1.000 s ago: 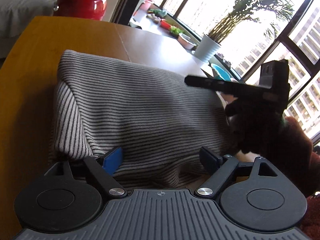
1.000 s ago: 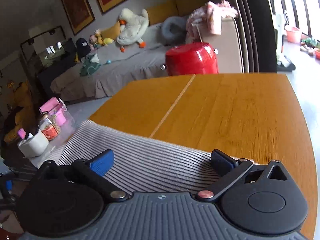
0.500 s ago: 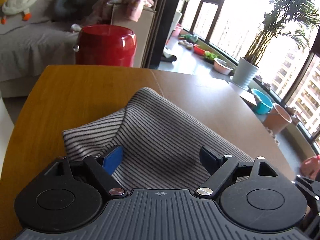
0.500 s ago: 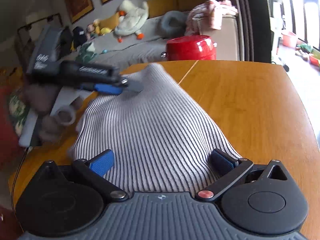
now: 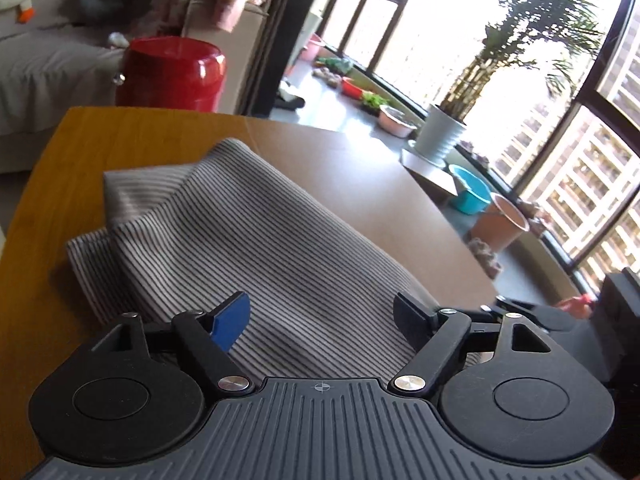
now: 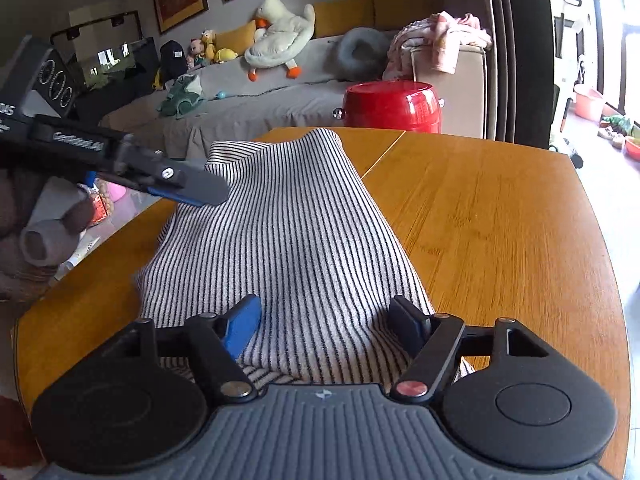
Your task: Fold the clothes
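A grey-and-black striped garment (image 5: 280,240) lies bunched in a long fold on the wooden table (image 5: 60,184). My left gripper (image 5: 322,320) is open at its near end, with striped cloth between and under the blue pads. In the right wrist view the same garment (image 6: 296,240) runs away from me toward the table's far edge. My right gripper (image 6: 326,326) is open, with cloth humped between its fingers. The left gripper (image 6: 192,188) reaches in from the left over the garment's far left corner, held by a brown-sleeved hand (image 6: 40,240). The right gripper's black body (image 5: 616,320) shows at the right edge.
A red drum stool (image 6: 392,106) stands just beyond the table's far end, with a grey sofa (image 6: 260,100) behind it. Bare wood (image 6: 500,240) lies right of the garment. Plant pots (image 5: 440,136) and basins line the window on the floor.
The raised tent of cloth has dropped into a long, flatter fold on the table. The left gripper has swung in over the garment's far left corner. Both sets of fingers stay spread.
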### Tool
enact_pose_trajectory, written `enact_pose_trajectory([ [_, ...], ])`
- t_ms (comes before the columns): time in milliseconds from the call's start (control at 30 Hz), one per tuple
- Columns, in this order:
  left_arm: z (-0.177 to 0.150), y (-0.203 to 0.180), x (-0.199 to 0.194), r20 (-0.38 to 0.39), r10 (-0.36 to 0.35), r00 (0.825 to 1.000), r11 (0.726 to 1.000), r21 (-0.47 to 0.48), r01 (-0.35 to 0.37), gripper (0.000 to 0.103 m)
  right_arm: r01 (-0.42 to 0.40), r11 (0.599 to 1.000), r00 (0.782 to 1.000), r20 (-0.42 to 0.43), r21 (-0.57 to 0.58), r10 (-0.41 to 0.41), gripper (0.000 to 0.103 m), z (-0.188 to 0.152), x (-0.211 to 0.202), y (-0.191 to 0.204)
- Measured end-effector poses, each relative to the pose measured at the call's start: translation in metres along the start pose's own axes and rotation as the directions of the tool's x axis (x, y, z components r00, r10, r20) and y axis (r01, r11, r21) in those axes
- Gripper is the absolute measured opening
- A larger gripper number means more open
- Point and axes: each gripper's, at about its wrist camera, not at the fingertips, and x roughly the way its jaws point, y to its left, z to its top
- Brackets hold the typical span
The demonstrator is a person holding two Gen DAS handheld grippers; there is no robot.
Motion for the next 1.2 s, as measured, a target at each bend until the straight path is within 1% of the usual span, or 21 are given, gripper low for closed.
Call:
enact_pose_trajectory([
  [33, -0.005, 0.001, 0.003, -0.024, -0.021, 0.999, 1.0, -0.006, 0.021, 0.077, 0.001, 1.0, 1.0, -0.001, 0.0, -0.001, 0.073, 0.0, 0.0, 0.0],
  [100, -0.011, 0.007, 0.01, -0.058, -0.03, 0.998, 1.0, -0.01, 0.029, 0.076, 0.003, 1.0, 1.0, -0.007, 0.001, -0.003, 0.073, -0.002, -0.002, 0.0],
  [133, -0.013, 0.012, 0.014, -0.066, -0.027, 0.997, 1.0, -0.012, 0.026, 0.071, 0.006, 1.0, 1.0, -0.01, 0.003, -0.006, 0.073, -0.003, -0.002, 0.001],
  [167, -0.012, 0.018, 0.017, -0.063, -0.032, 0.998, 0.999, -0.019, 0.031, 0.064, 0.01, 1.0, 1.0, -0.014, 0.003, -0.01, 0.073, -0.003, -0.003, 0.004],
  [267, 0.002, 0.036, 0.023, -0.044, -0.052, 0.998, 0.997, -0.063, 0.049, 0.062, 0.01, 1.0, 0.999, -0.033, -0.01, -0.01, 0.077, -0.006, -0.006, 0.018],
  [367, 0.015, 0.045, 0.032, -0.001, -0.005, 1.0, 0.999, -0.035, 0.005, 0.062, -0.083, 0.996, 0.995, -0.06, -0.031, 0.081, 0.082, -0.01, -0.011, 0.036],
  [433, 0.023, 0.05, 0.039, 0.033, 0.025, 0.999, 0.999, -0.027, -0.025, 0.063, -0.162, 0.984, 0.984, -0.091, -0.071, 0.156, 0.083, -0.013, -0.013, 0.05],
  [500, 0.028, 0.053, 0.041, 0.047, 0.027, 0.999, 0.999, -0.039, -0.025, 0.067, -0.189, 0.973, 0.979, -0.099, -0.132, 0.177, 0.083, -0.013, -0.016, 0.061],
  [567, 0.03, 0.054, 0.037, 0.052, 0.017, 0.999, 0.998, -0.058, -0.013, 0.07, -0.179, 0.971, 0.983, -0.076, -0.16, 0.169, 0.083, -0.007, -0.022, 0.064],
  [600, 0.029, 0.053, 0.033, 0.06, 0.021, 0.998, 0.999, -0.052, -0.017, 0.073, -0.175, 0.972, 0.984, -0.058, -0.158, 0.167, 0.083, -0.003, -0.025, 0.062],
  [667, 0.025, 0.047, 0.022, 0.086, 0.042, 0.995, 0.999, -0.015, -0.041, 0.075, -0.168, 0.979, 0.986, -0.015, -0.118, 0.168, 0.079, 0.007, -0.029, 0.053],
  [733, 0.017, 0.043, 0.008, 0.108, 0.062, 0.992, 0.998, 0.018, -0.064, 0.075, -0.177, 0.981, 0.984, 0.015, -0.079, 0.179, 0.062, 0.016, -0.028, 0.046],
  [767, 0.012, 0.042, 0.003, 0.112, 0.073, 0.991, 0.997, 0.023, -0.076, 0.075, -0.182, 0.982, 0.983, 0.029, -0.06, 0.184, 0.059, 0.02, -0.027, 0.043],
  [800, 0.008, 0.043, -0.001, 0.109, 0.087, 0.99, 0.996, 0.023, -0.09, 0.072, -0.184, 0.981, 0.982, 0.026, -0.056, 0.186, 0.057, 0.021, -0.023, 0.043],
  [833, 0.004, 0.045, -0.004, 0.101, 0.102, 0.99, 0.994, 0.02, -0.104, 0.071, -0.185, 0.98, 0.983, 0.004, -0.067, 0.185, 0.057, 0.018, -0.015, 0.045],
  [867, 0.0, 0.047, -0.006, 0.091, 0.112, 0.989, 0.993, 0.017, -0.114, 0.067, -0.185, 0.98, 0.983, -0.017, -0.079, 0.185, 0.057, 0.015, -0.007, 0.047],
  [900, -0.003, 0.048, -0.008, 0.08, 0.115, 0.99, 0.993, 0.017, -0.117, 0.063, -0.186, 0.978, 0.982, -0.039, -0.09, 0.183, 0.057, 0.012, 0.001, 0.049],
  [933, -0.007, 0.048, -0.01, 0.067, 0.114, 0.991, 0.993, 0.018, -0.116, 0.062, -0.187, 0.977, 0.981, -0.061, -0.102, 0.182, 0.057, 0.009, 0.009, 0.051],
  [1033, -0.017, 0.044, -0.01, 0.034, 0.108, 0.994, 0.994, 0.032, -0.109, 0.062, -0.169, 0.978, 0.984, -0.081, -0.12, 0.16, 0.058, 0.004, 0.007, 0.044],
  [1100, -0.023, 0.037, -0.008, 0.018, 0.095, 0.995, 0.994, 0.053, -0.096, 0.064, -0.154, 0.98, 0.986, -0.088, -0.129, 0.143, 0.061, 0.001, 0.003, 0.038],
  [1200, -0.032, 0.025, -0.002, -0.019, 0.041, 0.999, 0.994, 0.098, -0.039, 0.067, -0.131, 0.981, 0.988, -0.098, -0.144, 0.118, 0.064, -0.003, -0.004, 0.03],
])
